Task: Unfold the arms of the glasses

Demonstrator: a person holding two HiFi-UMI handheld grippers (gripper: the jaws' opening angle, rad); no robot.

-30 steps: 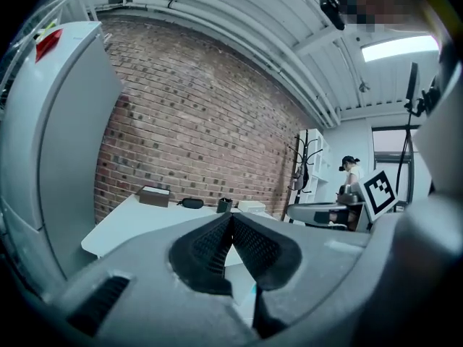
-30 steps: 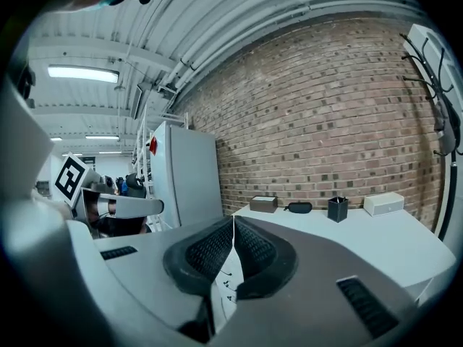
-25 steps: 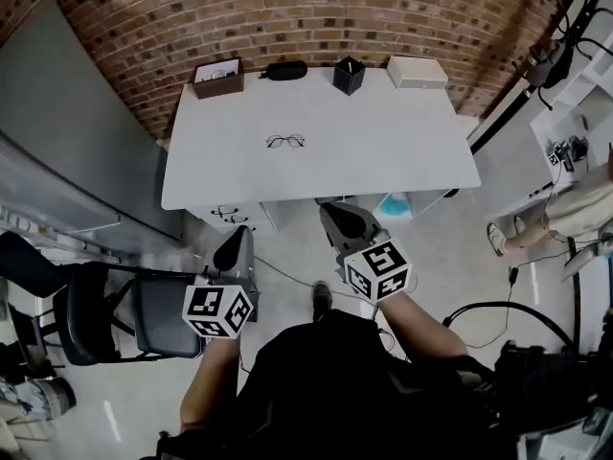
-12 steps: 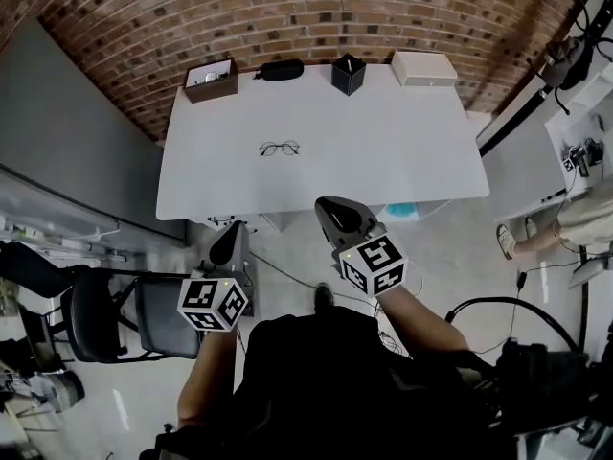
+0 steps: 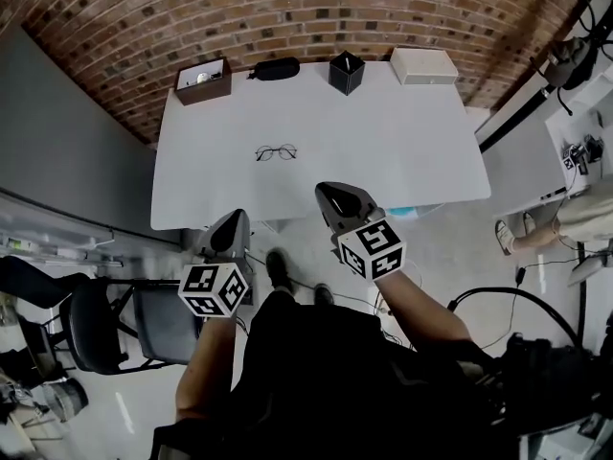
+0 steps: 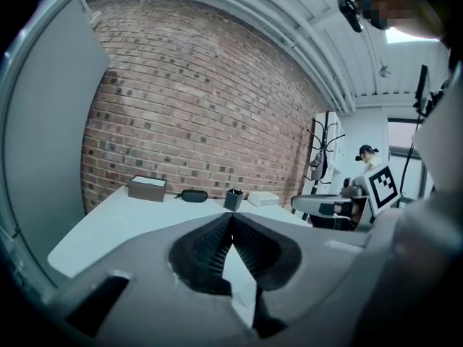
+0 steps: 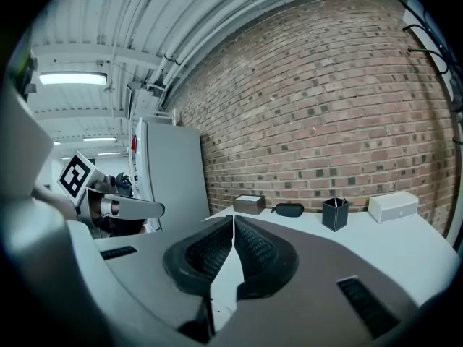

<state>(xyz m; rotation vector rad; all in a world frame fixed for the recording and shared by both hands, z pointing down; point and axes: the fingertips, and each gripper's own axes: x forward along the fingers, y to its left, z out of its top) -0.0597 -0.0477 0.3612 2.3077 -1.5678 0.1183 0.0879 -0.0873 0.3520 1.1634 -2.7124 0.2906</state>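
Observation:
A pair of thin-rimmed glasses (image 5: pixel 276 151) lies on the white table (image 5: pixel 383 151), left of its middle. My left gripper (image 5: pixel 231 226) is shut and empty, held just off the table's near edge at the left. My right gripper (image 5: pixel 332 196) is shut and empty too, its tips over the table's near edge, right of the glasses and well short of them. In the left gripper view the jaws (image 6: pixel 231 217) meet tip to tip with the table ahead. The right gripper view shows the same closed jaws (image 7: pixel 233 219). The glasses do not show in either gripper view.
Along the table's far edge stand a brown box (image 5: pixel 202 80), a dark glasses case (image 5: pixel 277 68), a black pen cup (image 5: pixel 346 72) and a white box (image 5: pixel 422 65). A brick wall rises behind. A black chair (image 5: pixel 105 319) stands at my left. A person (image 5: pixel 565 220) sits at right.
Both grippers have moved forward toward the table, staying shut. The right one now reaches over the near edge. The glasses have not moved.

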